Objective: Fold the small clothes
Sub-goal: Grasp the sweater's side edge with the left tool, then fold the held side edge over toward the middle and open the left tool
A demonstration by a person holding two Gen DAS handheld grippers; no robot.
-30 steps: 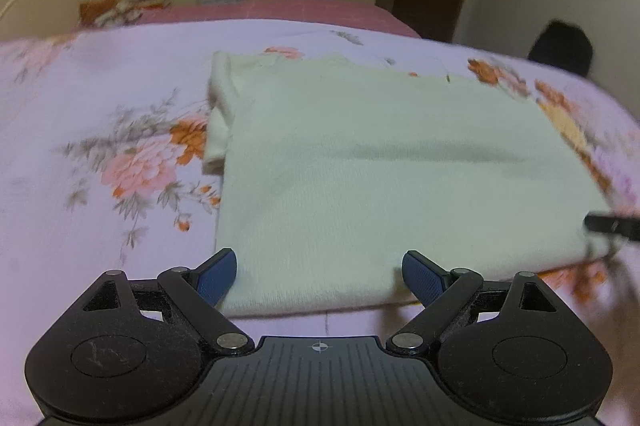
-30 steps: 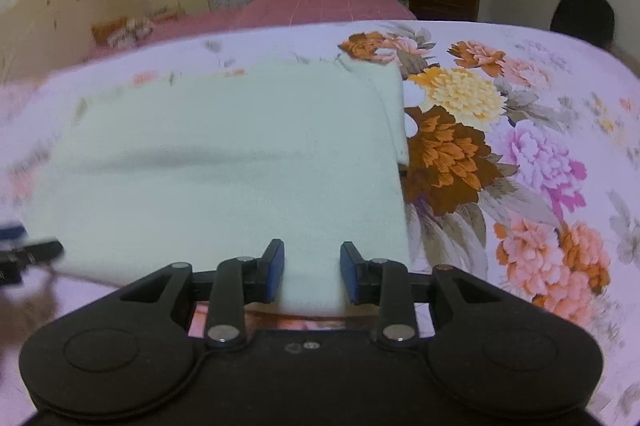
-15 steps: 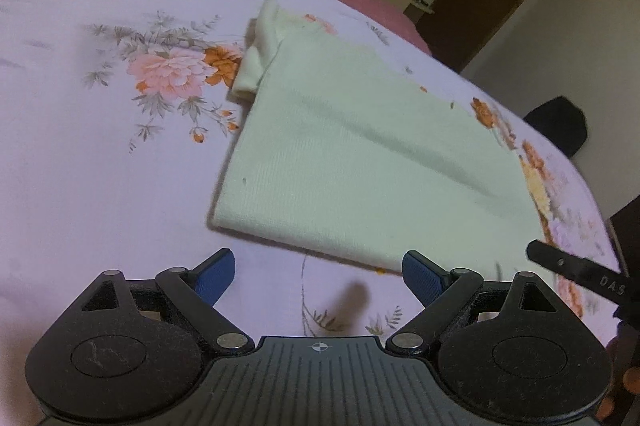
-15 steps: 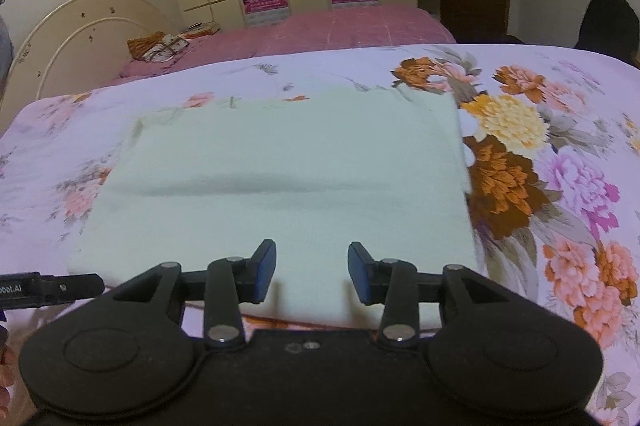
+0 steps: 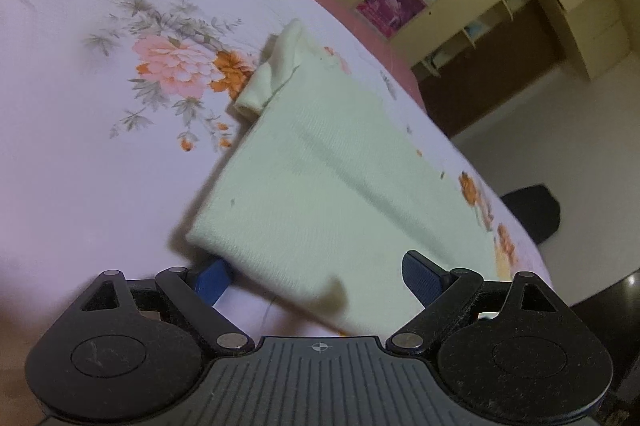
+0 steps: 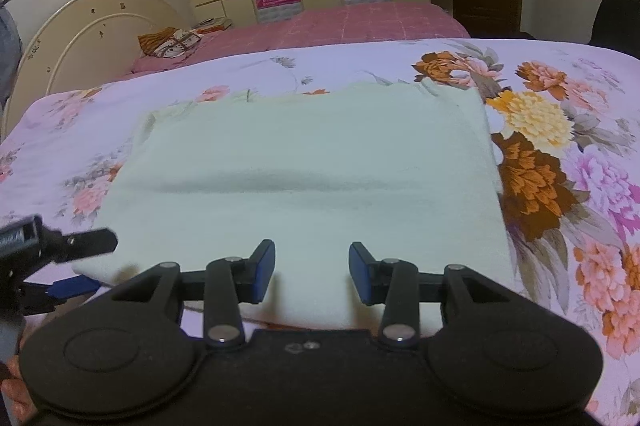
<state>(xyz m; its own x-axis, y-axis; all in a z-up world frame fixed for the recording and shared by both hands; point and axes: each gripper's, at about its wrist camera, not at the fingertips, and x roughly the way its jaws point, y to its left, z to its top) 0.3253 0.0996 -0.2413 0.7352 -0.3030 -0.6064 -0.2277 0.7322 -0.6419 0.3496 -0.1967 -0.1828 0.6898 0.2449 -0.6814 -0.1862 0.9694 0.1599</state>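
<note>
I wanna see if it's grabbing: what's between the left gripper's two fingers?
The near corner of the pale green folded garment lies between the left gripper's fingers, which stand wide apart, not pinching. Both wrist views show it.

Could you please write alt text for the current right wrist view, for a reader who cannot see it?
A pale green knit garment, folded into a rectangle, lies flat on a lilac floral bedsheet. The right gripper hovers open over its near edge, holding nothing. At lower left, the left gripper straddles the garment's corner, one finger above it and one below.
</note>
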